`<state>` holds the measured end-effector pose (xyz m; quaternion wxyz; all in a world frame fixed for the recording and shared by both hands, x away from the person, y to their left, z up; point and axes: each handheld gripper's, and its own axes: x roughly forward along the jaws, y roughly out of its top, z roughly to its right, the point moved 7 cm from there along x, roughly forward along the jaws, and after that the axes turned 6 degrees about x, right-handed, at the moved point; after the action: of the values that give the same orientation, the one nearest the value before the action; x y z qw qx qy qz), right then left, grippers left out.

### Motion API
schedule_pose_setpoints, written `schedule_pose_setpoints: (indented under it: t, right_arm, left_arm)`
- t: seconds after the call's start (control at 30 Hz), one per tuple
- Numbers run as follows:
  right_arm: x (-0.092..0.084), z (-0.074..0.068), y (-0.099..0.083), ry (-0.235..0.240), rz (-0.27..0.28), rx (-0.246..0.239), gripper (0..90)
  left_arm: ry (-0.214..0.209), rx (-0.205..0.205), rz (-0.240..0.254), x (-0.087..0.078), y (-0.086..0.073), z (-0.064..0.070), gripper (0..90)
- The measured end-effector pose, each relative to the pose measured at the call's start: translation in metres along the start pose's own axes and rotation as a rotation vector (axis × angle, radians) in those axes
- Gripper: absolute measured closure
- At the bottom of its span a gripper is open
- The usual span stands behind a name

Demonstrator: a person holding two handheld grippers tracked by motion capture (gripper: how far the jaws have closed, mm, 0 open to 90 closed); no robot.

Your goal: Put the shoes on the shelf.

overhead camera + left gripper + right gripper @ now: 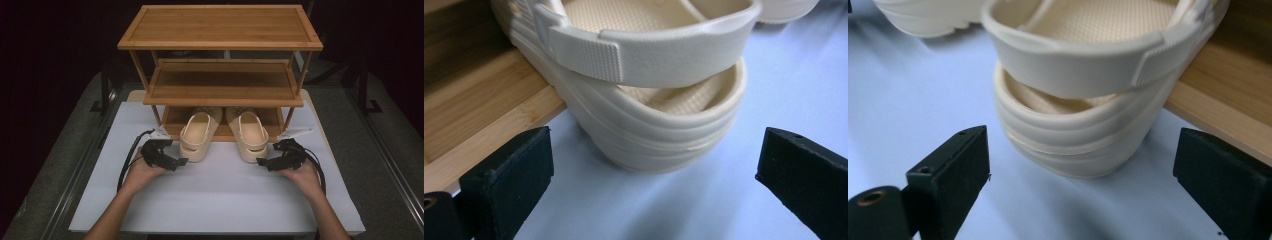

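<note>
Two cream sandals sat toes-in on the bottom shelf of the wooden rack [220, 45], heels overhanging onto the white table [220, 200]. The left gripper [176, 161] lay spread just behind the left sandal [197, 137], not touching it. The right gripper [265, 162] was likewise spread, just short of the right sandal [250, 136].

Left gripper [181, 161]: jaws spread wide, nothing between them — low, just left of the shoe rack [220, 25]
Right gripper [260, 161]: jaws wide too, empty — low, at the rack's right foot
</note>
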<state>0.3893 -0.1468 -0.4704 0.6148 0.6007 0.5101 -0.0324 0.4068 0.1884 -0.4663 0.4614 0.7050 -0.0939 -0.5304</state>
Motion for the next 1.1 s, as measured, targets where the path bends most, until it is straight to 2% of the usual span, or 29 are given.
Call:
schedule_pose_setpoints:
  t: [0.17,0.3,0.6,0.7,0.97,1.1]
  right_arm:
    - [0.011,0.002,0.001,0.036,0.000,0.008,7.7]
    - [0.018,0.000,0.000,0.051,-0.015,-0.001,7.7]
    - [0.023,-0.001,0.002,0.049,-0.013,-0.004,7.6]
    - [0.028,-0.005,0.004,0.051,-0.017,-0.012,7.7]
    - [0.041,-0.014,0.015,0.045,-0.036,-0.055,7.9]
    - [0.046,-0.016,0.017,0.048,-0.018,-0.041,7.9]
  left_arm:
    - [-0.020,0.016,0.009,0.015,0.000,0.001,1.2]
    - [-0.014,0.027,0.014,0.021,0.001,0.000,3.6]
    - [-0.010,0.026,0.025,0.027,0.004,0.002,3.3]
    - [-0.006,0.029,0.005,0.031,0.008,0.003,2.8]
    - [-0.022,0.028,0.011,0.049,0.025,0.011,2.6]
    - [-0.023,0.032,0.013,0.058,0.032,0.014,2.6]
